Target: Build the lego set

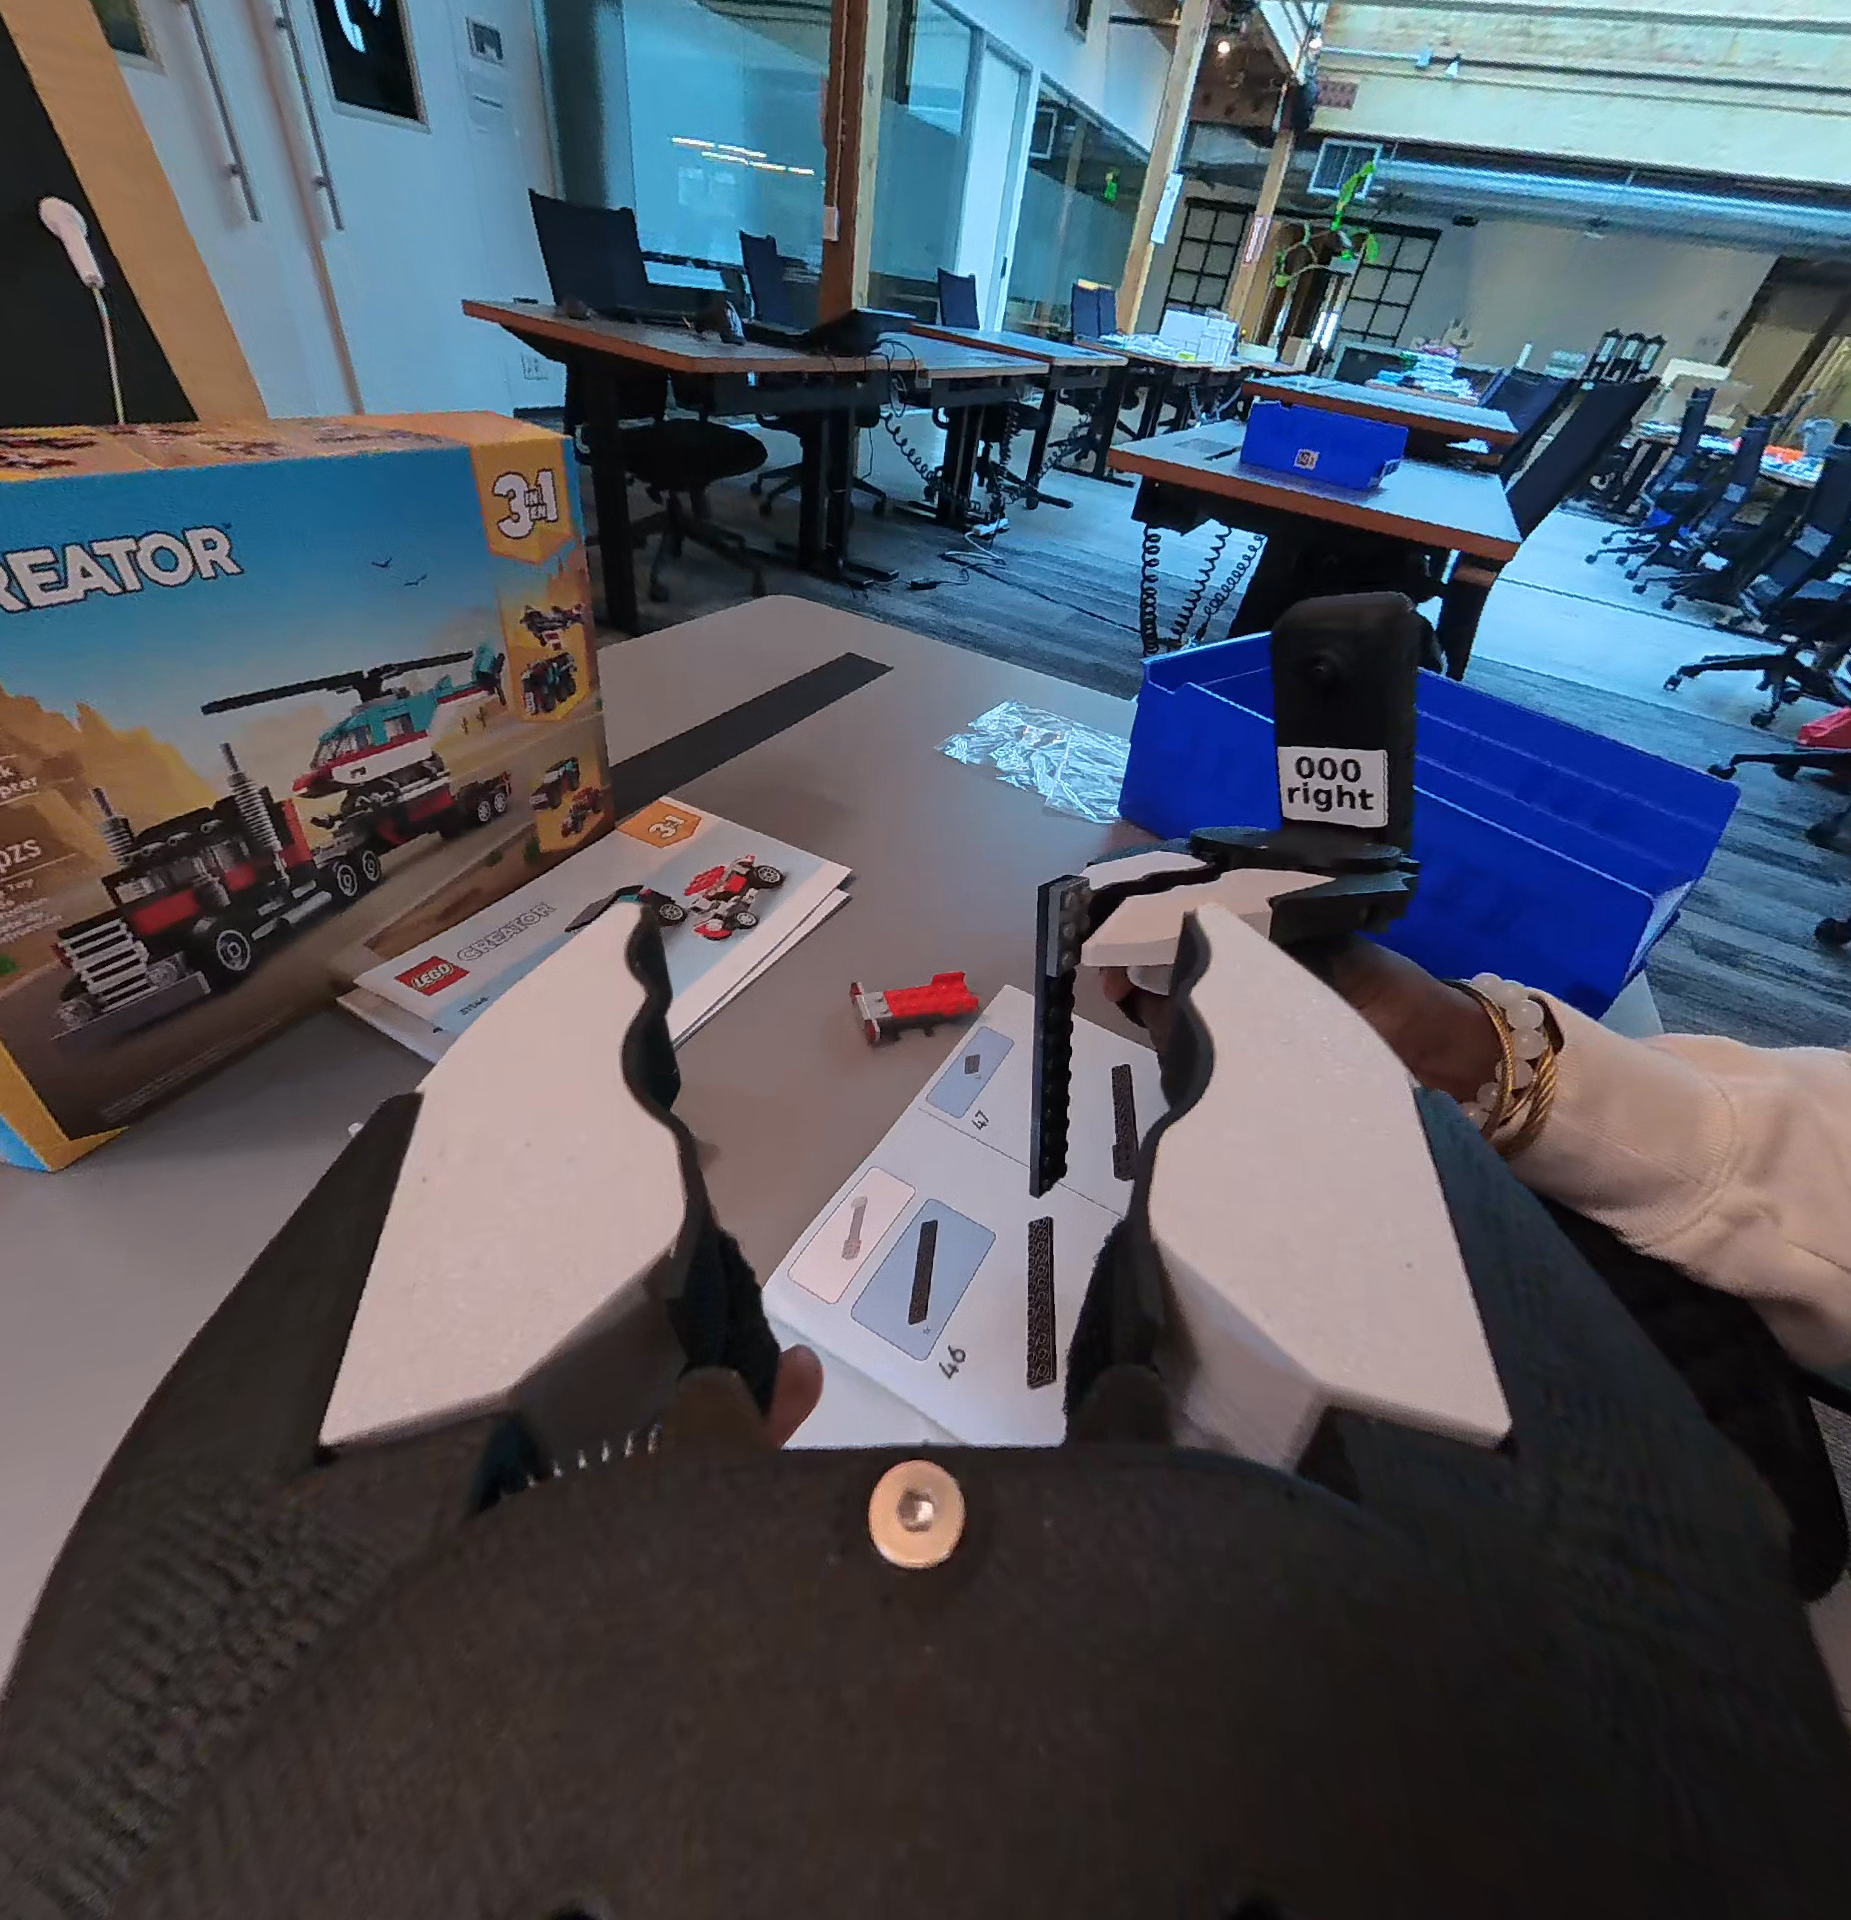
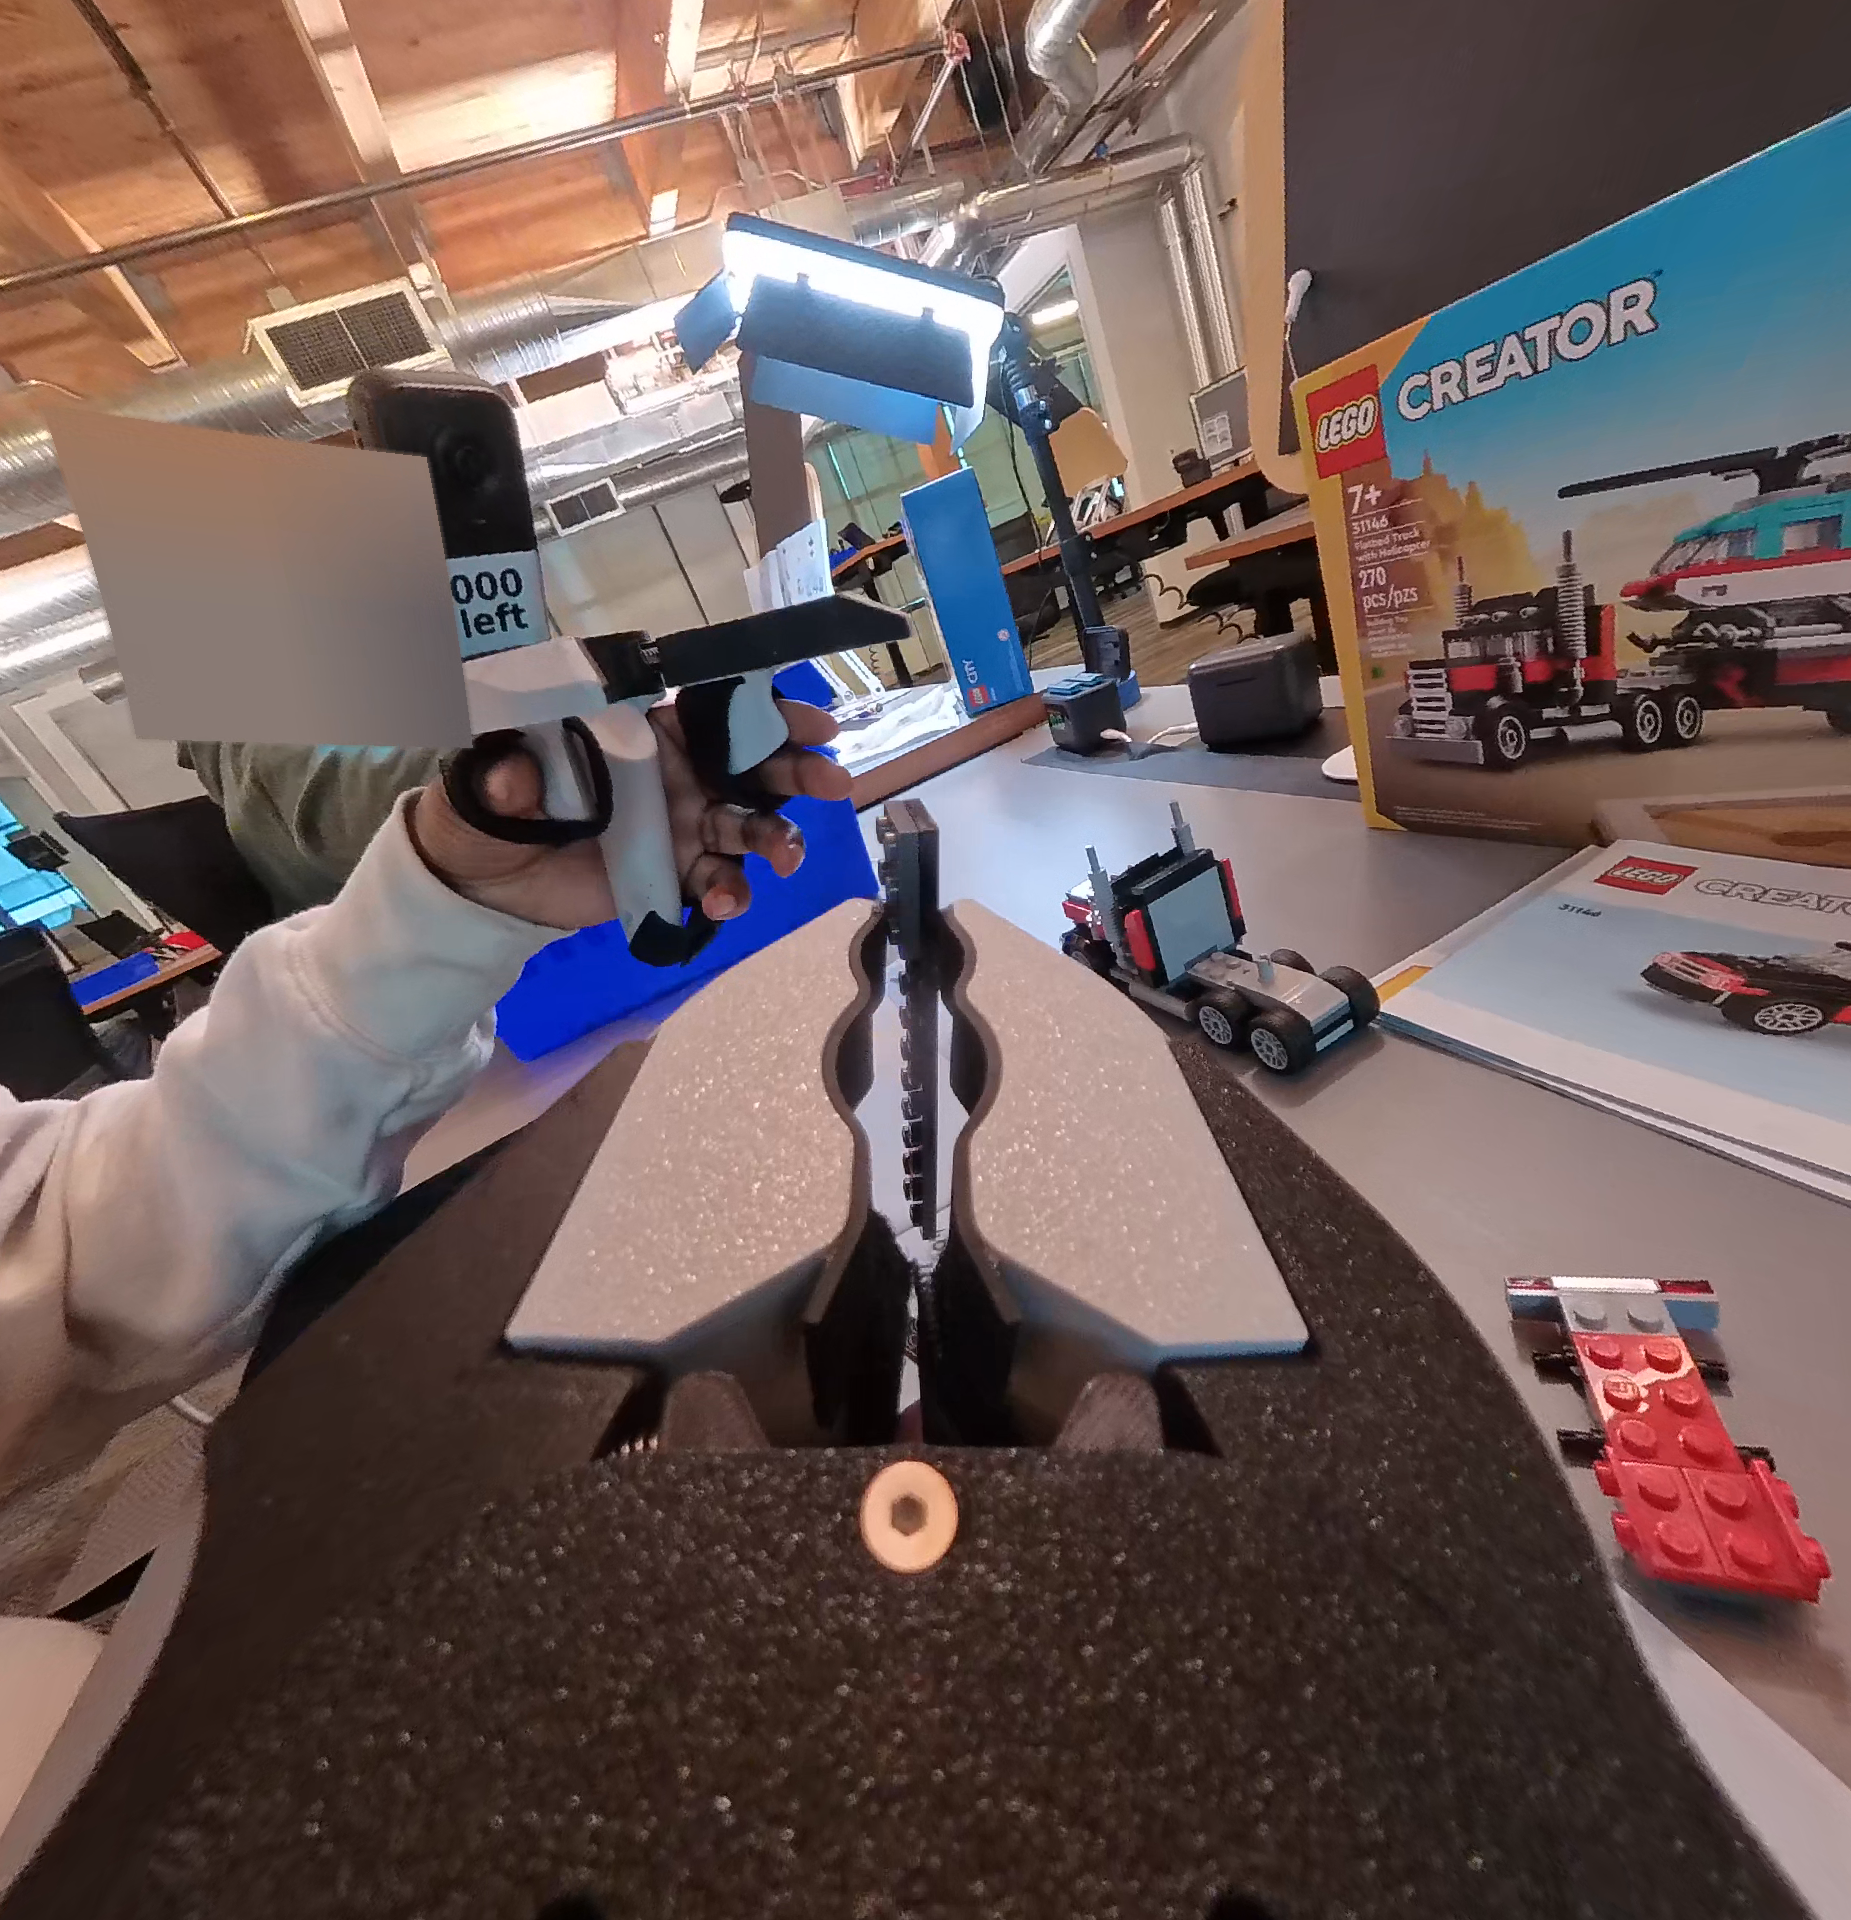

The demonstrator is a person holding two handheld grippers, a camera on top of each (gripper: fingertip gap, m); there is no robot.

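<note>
My right gripper (image 2: 916, 920) is shut on a long black studded plate (image 2: 908, 847) and holds it on edge above the table. In the left wrist view the same plate (image 1: 1053, 1060) hangs upright from the right gripper (image 1: 1103, 914) over the open instruction page (image 1: 962, 1216). My left gripper (image 1: 921, 925) is open and empty, held just left of the plate; it also shows in the right wrist view (image 2: 879, 629). A small red and grey assembly (image 1: 916, 1003) lies on the table beyond the left gripper's fingers, and in the right wrist view (image 2: 1679, 1455) at the lower right. A built truck cab (image 2: 1212, 956) stands on the table.
The set's box (image 1: 256, 748) stands at the left, with instruction booklets (image 1: 609, 914) in front of it. A blue bin (image 1: 1523, 831) sits at the table's far right edge, with an empty clear bag (image 1: 1035, 748) beside it. A lamp on a stand (image 2: 859, 322) rises behind the table. Tip to tip, the grippers are about 9 centimetres apart.
</note>
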